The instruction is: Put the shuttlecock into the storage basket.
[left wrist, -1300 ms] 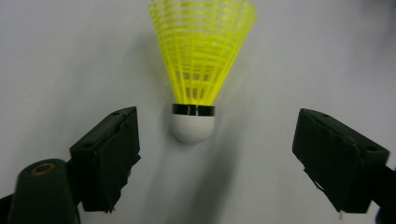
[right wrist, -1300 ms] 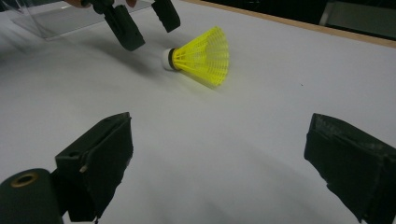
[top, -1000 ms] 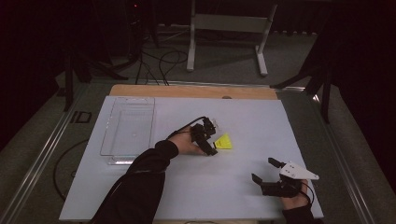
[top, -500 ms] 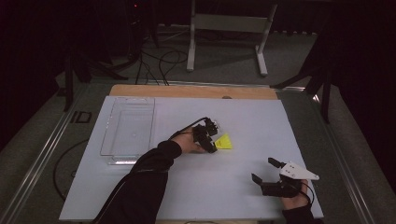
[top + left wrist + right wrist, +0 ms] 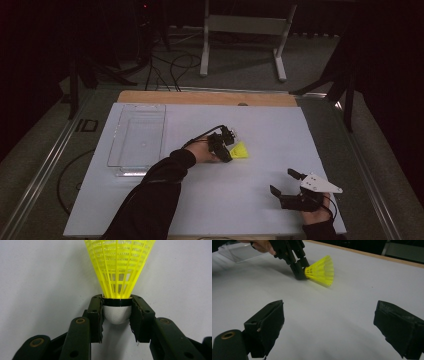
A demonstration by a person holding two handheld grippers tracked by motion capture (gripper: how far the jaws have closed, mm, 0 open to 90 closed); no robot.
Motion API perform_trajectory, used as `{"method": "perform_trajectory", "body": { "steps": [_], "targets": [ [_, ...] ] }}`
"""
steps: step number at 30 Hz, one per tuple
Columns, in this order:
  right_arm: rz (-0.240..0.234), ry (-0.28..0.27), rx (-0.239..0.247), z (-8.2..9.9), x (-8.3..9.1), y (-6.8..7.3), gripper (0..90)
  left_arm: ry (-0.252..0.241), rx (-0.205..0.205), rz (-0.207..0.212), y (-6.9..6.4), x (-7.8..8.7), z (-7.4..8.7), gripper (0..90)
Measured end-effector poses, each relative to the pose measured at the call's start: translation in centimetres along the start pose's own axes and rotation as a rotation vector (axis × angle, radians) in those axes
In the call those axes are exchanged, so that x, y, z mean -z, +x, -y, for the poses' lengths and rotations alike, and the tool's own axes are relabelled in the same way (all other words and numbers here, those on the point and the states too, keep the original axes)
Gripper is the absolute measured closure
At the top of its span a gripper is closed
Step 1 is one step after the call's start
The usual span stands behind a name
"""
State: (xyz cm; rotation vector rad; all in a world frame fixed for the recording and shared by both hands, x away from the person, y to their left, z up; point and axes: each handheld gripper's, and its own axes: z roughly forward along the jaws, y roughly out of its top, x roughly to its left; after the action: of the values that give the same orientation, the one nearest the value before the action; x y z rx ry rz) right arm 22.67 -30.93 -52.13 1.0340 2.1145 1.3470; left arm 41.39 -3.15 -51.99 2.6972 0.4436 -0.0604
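A yellow shuttlecock (image 5: 241, 150) lies on its side near the middle of the white table (image 5: 240, 210). My left gripper (image 5: 231, 154) is shut on its white rounded head (image 5: 117, 315). Its jaws have just been closing, and the pads (image 5: 96, 312) now press that head from both sides. The yellow skirt (image 5: 120, 267) fans out beyond the fingertips. In the right gripper view the left gripper (image 5: 299, 271) holds the shuttlecock (image 5: 322, 271) low on the table. My right gripper (image 5: 282, 181) rests near the front right edge, open, with nothing between its jaws (image 5: 329, 325).
A clear plastic tray (image 5: 116, 135) stands at the table's left, behind the left forearm (image 5: 160, 185). A wooden strip (image 5: 210, 97) runs along the table's far edge. Cables and a metal stand (image 5: 245, 30) are on the floor beyond.
The left gripper's jaws have closed onto the shuttlecock's head. Both hands stay where they were, and the shuttlecock has not shifted.
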Motion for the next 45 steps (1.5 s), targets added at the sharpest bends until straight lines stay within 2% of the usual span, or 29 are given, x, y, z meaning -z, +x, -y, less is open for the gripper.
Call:
{"method": "perform_trajectory", "body": {
  "steps": [2,4,5,7,11,13,14,15,17,18,19,20,22,23,24,28,30,31,33,35,38,40,44,45],
  "targets": [
    [0.002,-0.007,0.0,0.0,0.1,-0.1,9.7,-0.003,-0.006,-0.006,-0.1,0.1,0.0,65.6],
    [0.004,-0.007,-0.001,0.0,0.1,0.0,9.7,-0.001,-0.004,0.008,-0.2,0.2,-0.1,65.7],
    [0.003,-0.004,0.0,0.0,0.1,-0.1,9.7,-0.002,-0.003,0.0,-0.2,0.4,-0.1,65.7],
    [0.001,-0.002,0.002,0.0,0.0,0.0,9.7,-0.008,-0.008,0.028,-0.2,0.7,-0.1,65.7],
    [-0.001,0.0,-0.001,0.0,0.0,0.0,9.7,-0.003,-0.014,0.038,-0.4,1.2,-0.2,65.8],
    [0.001,-0.002,0.001,0.0,0.0,0.0,9.7,-0.001,-0.023,0.03,-0.5,1.4,-0.2,65.8],
    [0.0,-0.002,0.001,0.0,0.0,0.0,9.7,0.0,-0.021,0.048,-0.5,1.5,-0.2,65.8],
    [0.001,-0.001,0.001,0.0,0.0,0.0,9.7,0.002,-0.026,0.036,-0.6,1.6,-0.2,65.8],
    [0.0,-0.001,0.001,0.0,0.0,0.0,9.7,0.002,-0.024,0.05,-0.8,2.0,-0.2,65.9],
    [0.001,-0.001,0.002,0.0,0.0,0.0,9.7,0.002,-0.035,0.038,-0.8,2.3,-0.2,65.8],
    [0.002,-0.001,0.002,0.0,0.0,0.0,9.7,0.009,-0.032,0.049,-0.9,2.6,-0.2,65.8],
    [0.001,-0.002,0.002,0.0,0.0,0.0,9.7,0.007,-0.047,0.04,-1.0,2.8,-0.2,65.9],
    [0.003,-0.001,0.002,0.0,0.0,0.0,9.7,0.013,-0.038,0.04,-1.3,3.3,-0.2,65.9],
    [0.003,-0.001,0.002,0.0,0.0,0.0,9.7,0.012,-0.051,0.035,-1.3,3.6,-0.2,65.9],
    [0.003,0.0,0.001,0.0,0.0,0.0,9.7,0.011,-0.051,0.05,-1.3,3.9,-0.3,65.9],
    [0.003,0.002,0.0,0.0,0.0,0.1,9.7,0.008,-0.054,0.037,-1.7,4.8,-0.2,65.9],
    [0.002,0.003,0.001,0.0,0.0,0.1,9.7,0.012,-0.049,0.06,-1.8,5.2,-0.1,65.9],
    [0.002,0.003,0.001,0.0,0.0,0.1,9.7,0.008,-0.06,0.045,-1.8,5.4,-0.1,65.9],
    [0.002,0.003,-0.001,0.0,0.0,0.1,9.7,0.009,-0.058,0.059,-2.0,5.7,0.0,65.9],
    [0.002,0.002,-0.003,0.0,0.0,0.0,9.7,0.011,-0.049,0.086,-1.9,6.1,0.0,65.9],
    [0.0,0.002,-0.002,0.0,-0.1,0.1,9.7,0.015,-0.061,0.077,-2.1,6.7,0.1,65.9],
    [0.001,0.002,-0.001,0.0,0.0,0.1,9.7,0.011,-0.051,0.093,-2.1,7.0,0.2,65.9],
    [0.002,0.001,-0.003,0.0,0.0,0.1,9.7,0.015,-0.059,0.081,-2.2,7.9,0.5,65.9],
    [0.001,0.001,-0.004,0.0,0.0,0.1,9.7,0.014,-0.049,0.089,-2.2,8.3,0.6,65.9]
  ]
}}
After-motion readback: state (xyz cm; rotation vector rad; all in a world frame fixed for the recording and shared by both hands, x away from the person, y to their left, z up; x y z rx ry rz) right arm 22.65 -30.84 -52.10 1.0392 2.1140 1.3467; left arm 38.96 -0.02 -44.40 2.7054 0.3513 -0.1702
